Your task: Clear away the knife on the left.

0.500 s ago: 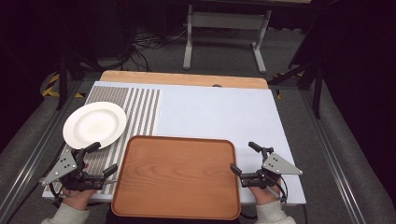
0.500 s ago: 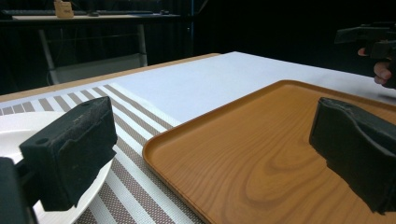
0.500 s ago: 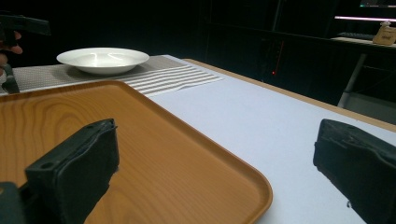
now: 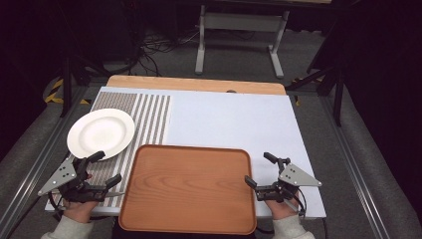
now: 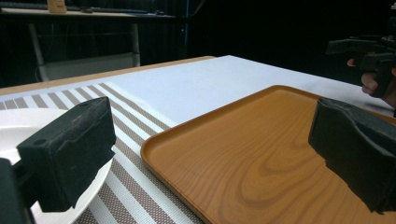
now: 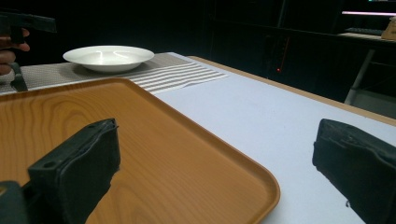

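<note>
A wooden tray [image 4: 188, 188] is seen lying flat at the near edge of the table [image 4: 239, 119], its left part resting on a striped mat [image 4: 149, 112] and its right part on the white surface. In the high view, the left gripper [image 4: 108, 168] is held just beside the tray's left edge, and the right gripper [image 4: 259, 170] is held just beside its right edge; each is gripped by a hand [image 4: 79, 209] coming in from the bottom. The left gripper's jaws are spread wide with nothing between them; in the left gripper view one jaw is seen over the plate's rim and the mat, the other over the tray [image 5: 261, 158], without touching either as far as can be told. The right gripper's jaws are likewise parted and nothing is grasped; in the right gripper view one jaw is seen above the tray [image 6: 140, 140] and the other above the white surface beyond the tray's corner. A white plate [image 4: 101, 133] is found on the mat, behind and to the left of the tray and near the left gripper's upper jaw; it is apart from the tray. In the right gripper view the plate [image 6: 108, 57] is seen at the far side, past the tray.
</note>
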Tool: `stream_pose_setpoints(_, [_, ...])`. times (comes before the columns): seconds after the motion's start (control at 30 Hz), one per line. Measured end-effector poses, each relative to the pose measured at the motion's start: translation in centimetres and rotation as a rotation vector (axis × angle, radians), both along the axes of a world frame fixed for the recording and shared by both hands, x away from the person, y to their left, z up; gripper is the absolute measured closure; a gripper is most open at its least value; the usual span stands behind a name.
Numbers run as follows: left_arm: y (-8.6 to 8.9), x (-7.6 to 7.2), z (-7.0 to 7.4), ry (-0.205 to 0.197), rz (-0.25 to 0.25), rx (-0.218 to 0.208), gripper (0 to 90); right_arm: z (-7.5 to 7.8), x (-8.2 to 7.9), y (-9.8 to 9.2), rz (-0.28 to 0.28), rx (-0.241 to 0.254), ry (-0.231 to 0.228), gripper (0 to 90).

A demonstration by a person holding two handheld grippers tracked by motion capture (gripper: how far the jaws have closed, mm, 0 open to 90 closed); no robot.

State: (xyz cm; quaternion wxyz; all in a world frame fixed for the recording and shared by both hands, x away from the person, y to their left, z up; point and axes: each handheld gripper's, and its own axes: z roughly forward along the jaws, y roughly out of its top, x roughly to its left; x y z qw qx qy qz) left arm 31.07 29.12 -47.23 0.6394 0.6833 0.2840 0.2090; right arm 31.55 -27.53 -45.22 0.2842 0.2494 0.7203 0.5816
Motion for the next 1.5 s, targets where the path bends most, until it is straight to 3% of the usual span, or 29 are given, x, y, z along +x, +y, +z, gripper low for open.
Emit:
stream_pose_setpoints(0.13, [0.0,0.1,0.2,0.004,-0.006,0.019,1.6,0.0,0.1,-0.1,0.002,0.000,0.004,1.5])
stream_pose_setpoints(0.33, [0.8,0.4,0.6,0.019,-0.035,-0.003,6.7,-0.1,0.2,-0.1,0.012,0.009,0.010,1.7])
stream_pose_setpoints(0.43, [1.1,0.4,0.8,0.017,-0.053,0.006,7.9,0.0,0.1,-0.1,0.016,0.016,0.005,1.7])
stream_pose_setpoints(0.47, [1.3,0.4,1.1,0.014,-0.065,0.032,8.1,0.0,0.1,-0.2,0.016,0.021,0.007,1.5])
stream_pose_setpoints(0.63, [1.8,0.6,1.9,0.037,-0.082,0.074,8.2,-0.1,0.4,-0.2,0.009,0.041,0.016,0.7])
stream_pose_setpoints(0.93, [2.3,0.6,3.2,0.044,-0.121,0.162,9.5,-0.1,0.4,-0.2,0.010,0.031,0.029,0.7])
stream_pose_setpoints(0.97, [2.3,0.5,3.6,0.041,-0.124,0.202,9.5,-0.1,0.4,-0.1,0.011,0.031,0.029,0.7])
stream_pose_setpoints(1.0, [2.3,0.5,3.8,0.040,-0.127,0.213,12.3,-0.1,0.4,-0.1,0.018,0.033,0.029,0.7])
stream_pose_setpoints(1.1, [2.5,0.8,4.5,0.077,-0.153,0.230,12.5,-0.2,0.6,-0.1,0.019,0.049,0.037,0.7])
stream_pose_setpoints(1.2, [2.5,0.9,4.9,0.085,-0.161,0.249,11.5,-0.2,0.6,-0.2,0.019,0.055,0.040,0.7])
stream_pose_setpoints(1.33, [2.7,0.9,5.8,0.083,-0.179,0.295,11.6,-0.2,0.7,-0.2,0.020,0.050,0.043,0.7])
stream_pose_setpoints(1.47, [2.5,1.2,6.2,0.121,-0.188,0.359,7.9,-0.1,0.6,-0.1,0.019,0.045,0.043,0.8])
stream_pose_setpoints(1.5, [2.5,1.2,6.2,0.121,-0.188,0.359,7.2,-0.1,0.6,-0.1,0.020,0.043,0.042,0.8])
